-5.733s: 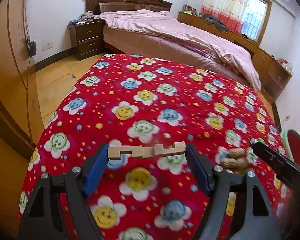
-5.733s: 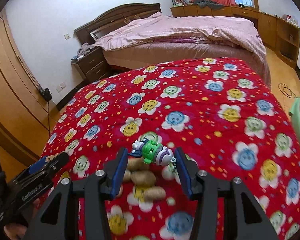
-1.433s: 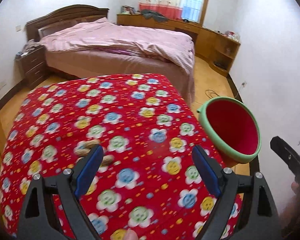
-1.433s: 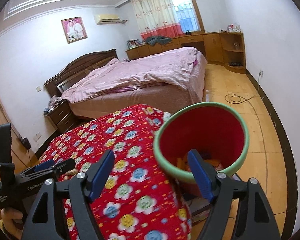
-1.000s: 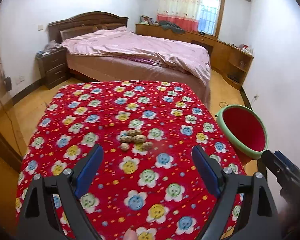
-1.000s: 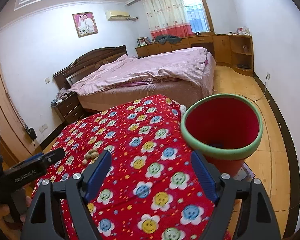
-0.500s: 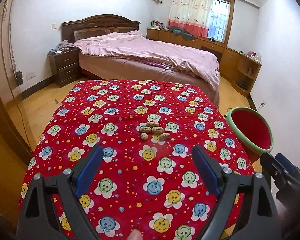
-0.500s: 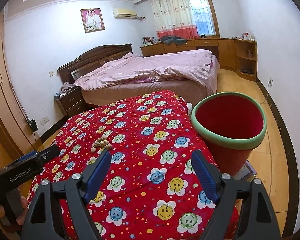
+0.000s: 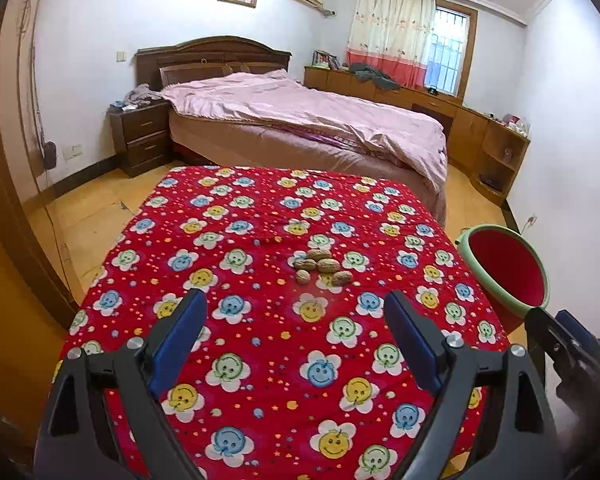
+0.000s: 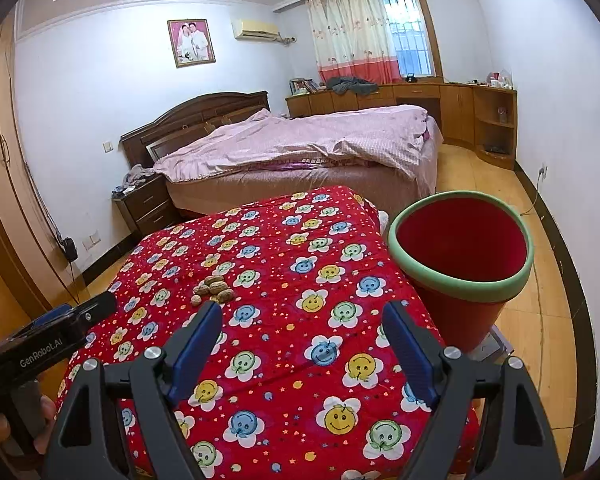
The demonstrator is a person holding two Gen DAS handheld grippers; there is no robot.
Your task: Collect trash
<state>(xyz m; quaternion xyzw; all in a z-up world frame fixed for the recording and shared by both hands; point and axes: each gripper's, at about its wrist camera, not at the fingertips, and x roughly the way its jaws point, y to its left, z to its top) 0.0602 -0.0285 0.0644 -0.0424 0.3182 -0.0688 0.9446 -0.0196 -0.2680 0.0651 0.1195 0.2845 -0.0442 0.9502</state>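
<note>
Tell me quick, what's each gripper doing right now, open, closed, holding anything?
Left gripper: open, holding nothing, above the red flowered cloth.
Right gripper: open, holding nothing, beside the red bin.

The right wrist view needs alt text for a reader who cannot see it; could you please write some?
The open, empty right gripper hangs over a red flowered blanket, with a small pile of nuts ahead to the left and a red bin with a green rim at the blanket's right edge. A pink bed stands behind.

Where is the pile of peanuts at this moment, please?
In both views the peanuts lie near the middle of the red flowered cloth, ahead of both open claws, left of the red bin.
</note>
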